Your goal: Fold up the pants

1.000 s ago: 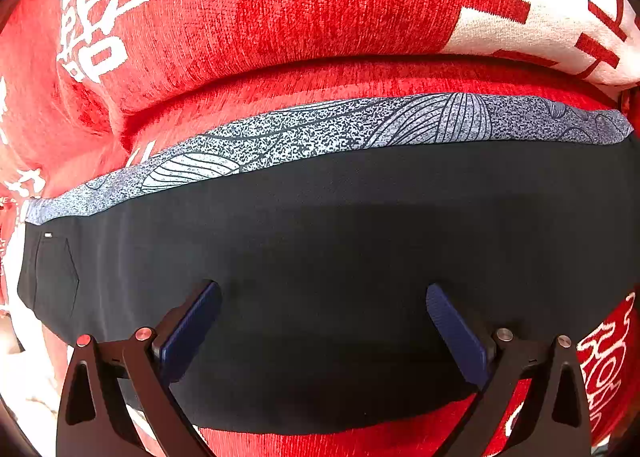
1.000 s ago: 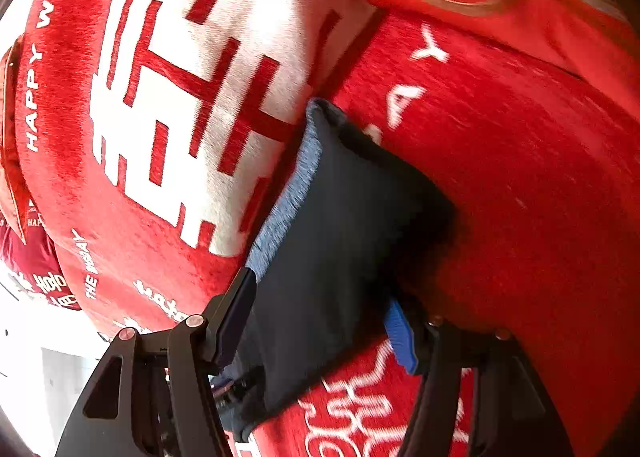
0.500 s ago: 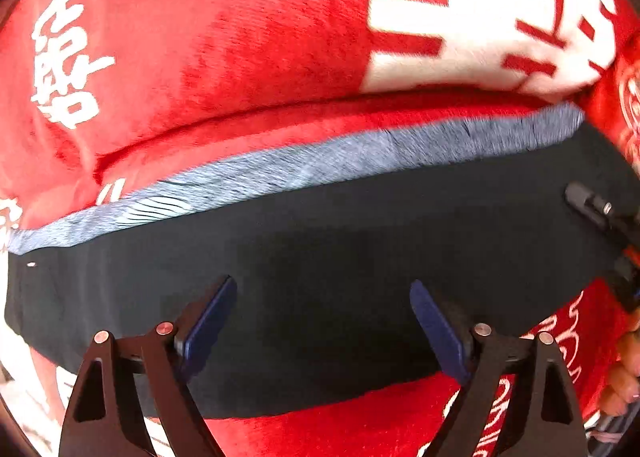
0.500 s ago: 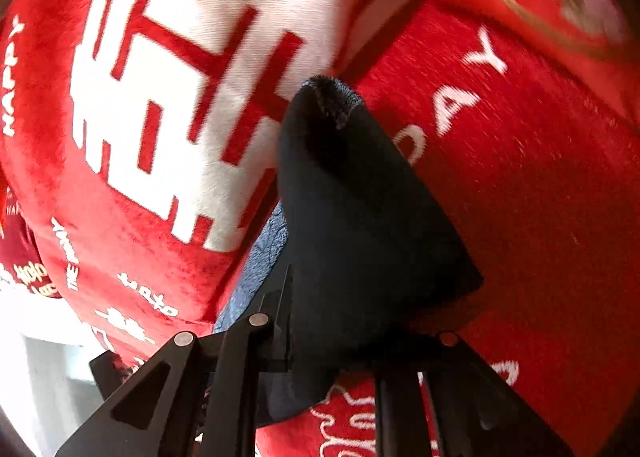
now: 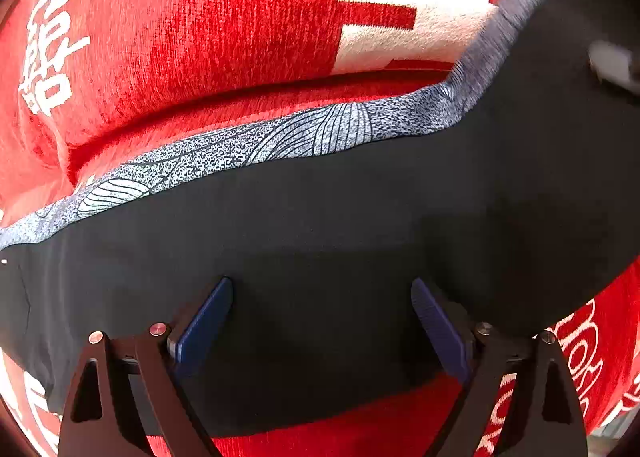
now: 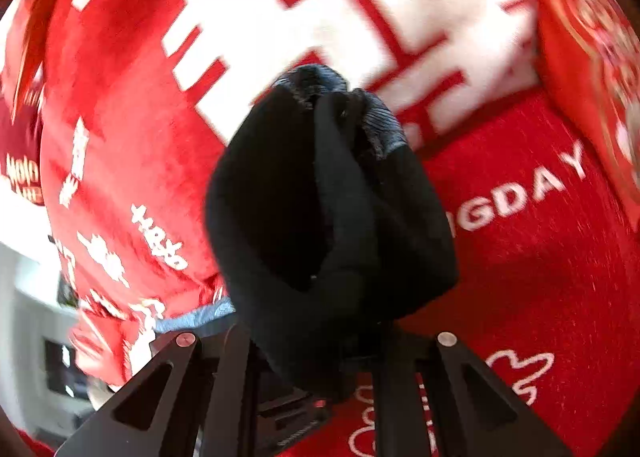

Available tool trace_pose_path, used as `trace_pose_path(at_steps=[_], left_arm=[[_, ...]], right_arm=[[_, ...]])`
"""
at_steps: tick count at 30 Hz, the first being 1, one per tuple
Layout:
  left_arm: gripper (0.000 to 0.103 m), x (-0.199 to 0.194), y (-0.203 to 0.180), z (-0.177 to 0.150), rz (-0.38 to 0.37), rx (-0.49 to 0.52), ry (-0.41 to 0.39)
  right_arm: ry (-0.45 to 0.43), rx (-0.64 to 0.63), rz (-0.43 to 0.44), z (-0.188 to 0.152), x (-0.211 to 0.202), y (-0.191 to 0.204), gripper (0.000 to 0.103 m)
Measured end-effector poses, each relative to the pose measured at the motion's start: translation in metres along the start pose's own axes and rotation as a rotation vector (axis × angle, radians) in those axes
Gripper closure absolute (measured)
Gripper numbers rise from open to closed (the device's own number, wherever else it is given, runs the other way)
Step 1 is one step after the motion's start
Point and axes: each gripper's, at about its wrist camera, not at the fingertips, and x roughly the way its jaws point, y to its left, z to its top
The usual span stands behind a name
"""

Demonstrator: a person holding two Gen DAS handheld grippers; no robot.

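The black pants (image 5: 320,241) lie across a red blanket (image 5: 200,37), their grey patterned band (image 5: 280,137) along the far edge. The left gripper (image 5: 320,321) hovers over them, fingers spread wide. The right gripper (image 6: 316,353) pinches a bunched, lifted end of the pants (image 6: 320,217).

Matt black cloth pants (image 5: 320,233) with a speckled grey printed band lie on a fuzzy red-and-white woven blanket (image 5: 224,37).
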Motion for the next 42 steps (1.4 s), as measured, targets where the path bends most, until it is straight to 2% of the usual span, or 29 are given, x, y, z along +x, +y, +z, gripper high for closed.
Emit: trace_pose_path(at_steps=[4,6,9,11,16,19,21,23,25,29,33,36,39,40,41,42], left_arm=[[0.012,-0.01,0.024,0.005,-0.087,-0.026,0.067],[0.012,-0.027,0.056,0.006,-0.108,-0.092,0.05],[0.012,-0.046,0.113,-0.002,-0.074,-0.161,0.035],[0.012,-0.05,0.156,-0.011,-0.032,-0.196,0.058],[0.012,-0.042,0.244,-0.042,0.085,-0.263,0.114],[0.012,-0.037,0.273,-0.057,0.123,-0.299,0.123],[0.012,-0.031,0.283,-0.066,0.127,-0.33,0.134],[0.012,-0.028,0.292,-0.072,0.114,-0.355,0.135],[0.012,-0.03,0.296,-0.076,0.104,-0.359,0.131],[0.012,-0.039,0.305,-0.074,0.081,-0.352,0.116],[0.012,-0.057,0.306,-0.065,0.024,-0.338,0.07],[0.012,-0.051,0.297,-0.062,0.038,-0.285,0.087],[0.012,-0.029,0.296,-0.068,0.062,-0.286,0.152],[0.012,-0.025,0.301,-0.073,0.046,-0.315,0.161],[0.012,-0.026,0.303,-0.08,0.033,-0.338,0.154],[0.012,-0.026,0.306,-0.081,0.031,-0.35,0.152]], right_arm=[[0.017,-0.134,-0.034,-0.004,0.009,0.055,0.088],[0.029,-0.202,-0.06,-0.01,0.017,0.082,0.088],[0.066,-0.323,-0.116,-0.029,0.044,0.129,0.088],[0.098,-0.373,-0.152,-0.048,0.067,0.151,0.087],[0.188,-0.603,-0.33,-0.117,0.151,0.202,0.084],[0.236,-0.708,-0.442,-0.164,0.183,0.205,0.077],[0.218,-0.797,-0.526,-0.184,0.199,0.211,0.073],[0.205,-0.885,-0.571,-0.2,0.207,0.22,0.053],[0.2,-0.933,-0.554,-0.21,0.201,0.228,0.045],[0.193,-0.987,-0.458,-0.22,0.168,0.239,0.043],[0.169,-0.897,-0.433,-0.2,0.146,0.232,0.043],[0.178,-0.86,-0.398,-0.185,0.154,0.232,0.043],[0.211,-0.933,-0.381,-0.193,0.169,0.239,0.043],[0.227,-0.976,-0.394,-0.2,0.179,0.241,0.044],[0.236,-1.01,-0.415,-0.205,0.189,0.242,0.046],[0.244,-1.022,-0.426,-0.208,0.193,0.241,0.054]])
